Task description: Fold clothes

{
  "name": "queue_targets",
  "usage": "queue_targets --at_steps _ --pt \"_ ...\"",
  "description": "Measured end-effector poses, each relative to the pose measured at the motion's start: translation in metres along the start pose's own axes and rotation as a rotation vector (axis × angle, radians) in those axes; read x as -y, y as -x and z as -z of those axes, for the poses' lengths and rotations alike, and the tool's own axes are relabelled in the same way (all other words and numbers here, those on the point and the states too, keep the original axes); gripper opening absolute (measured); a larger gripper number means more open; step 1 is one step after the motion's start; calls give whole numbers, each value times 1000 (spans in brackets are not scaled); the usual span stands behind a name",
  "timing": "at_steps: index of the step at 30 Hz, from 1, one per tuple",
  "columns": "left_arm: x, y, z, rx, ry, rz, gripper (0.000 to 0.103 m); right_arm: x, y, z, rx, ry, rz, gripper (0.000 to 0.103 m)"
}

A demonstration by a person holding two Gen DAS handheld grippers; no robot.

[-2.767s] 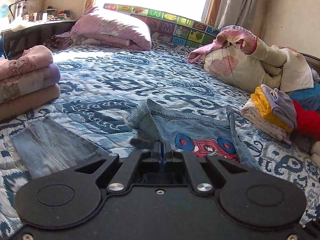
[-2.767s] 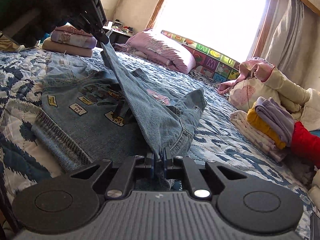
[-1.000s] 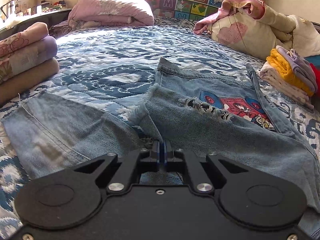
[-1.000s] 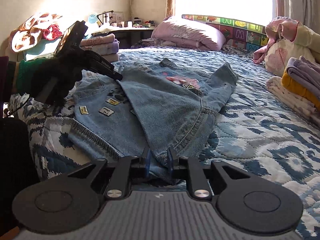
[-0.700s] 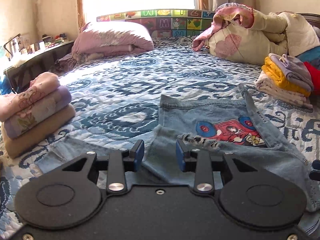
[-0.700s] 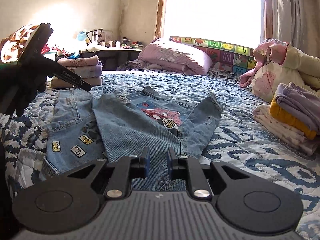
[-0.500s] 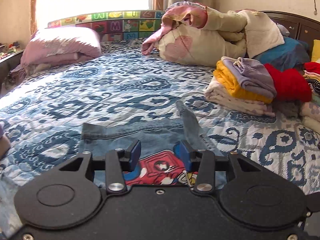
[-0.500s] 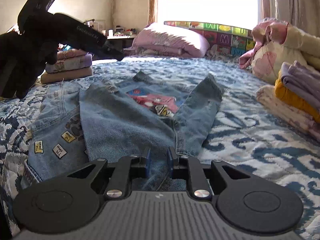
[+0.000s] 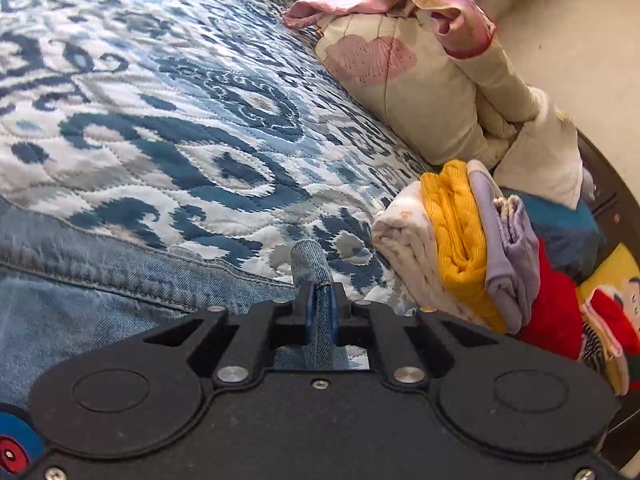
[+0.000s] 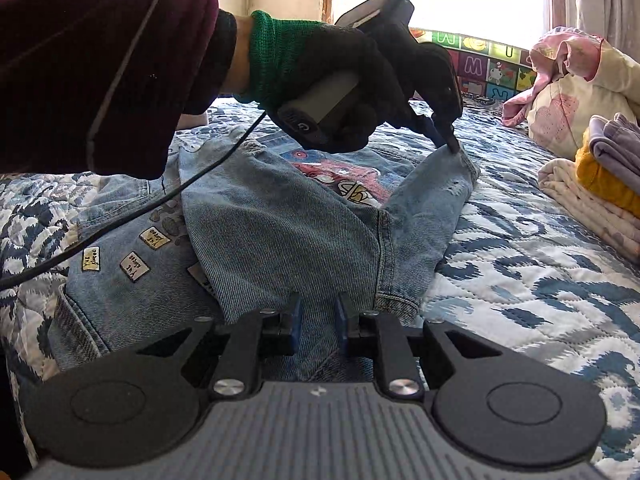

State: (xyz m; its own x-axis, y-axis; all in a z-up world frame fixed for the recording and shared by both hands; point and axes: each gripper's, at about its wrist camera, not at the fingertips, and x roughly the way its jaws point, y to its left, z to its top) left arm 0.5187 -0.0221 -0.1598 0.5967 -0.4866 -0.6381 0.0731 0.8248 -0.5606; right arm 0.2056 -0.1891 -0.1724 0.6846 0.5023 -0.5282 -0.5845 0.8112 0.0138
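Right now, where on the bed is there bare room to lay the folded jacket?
Bare quilt lies between the denim jacket and the folded stack, and beyond the cuff pinched by the left claw. It is crowded along the stack and bundled bedding.

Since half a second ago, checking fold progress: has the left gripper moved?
Yes. The left gripper went rightward toward the folded stack and now pinches the denim sleeve cuff.
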Motion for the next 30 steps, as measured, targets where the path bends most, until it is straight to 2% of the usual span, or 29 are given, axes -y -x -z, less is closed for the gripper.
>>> queue_targets --at_steps 1,6,10,14,19,23,26,28,30 --pt "-6 -6 4 -19 -6 -41 6 -1 0 0 -1 1 -1 21" --pt "-5 11 7 68 -52 6 6 -1 1 0 -9 -2 -6 21" --pt "10 2 11 39 -166 -85 7 -4 1 0 -6 8 0 21" --pt "41 15 9 79 -286 -125 18 -3 3 0 2 0 -3 21" --pt "80 33 8 134 -437 -171 18 -9 7 2 27 34 21 21" --pt "98 -4 12 52 -498 -236 20 -6 6 1 22 18 10 21" --pt "111 -35 16 -16 -540 -286 18 -7 5 1 19 22 13 21" --pt "73 -53 8 6 -499 -328 18 -8 5 1 13 24 9 21" --pt "68 -53 4 20 -440 -323 18 -8 5 1 10 25 2 21"
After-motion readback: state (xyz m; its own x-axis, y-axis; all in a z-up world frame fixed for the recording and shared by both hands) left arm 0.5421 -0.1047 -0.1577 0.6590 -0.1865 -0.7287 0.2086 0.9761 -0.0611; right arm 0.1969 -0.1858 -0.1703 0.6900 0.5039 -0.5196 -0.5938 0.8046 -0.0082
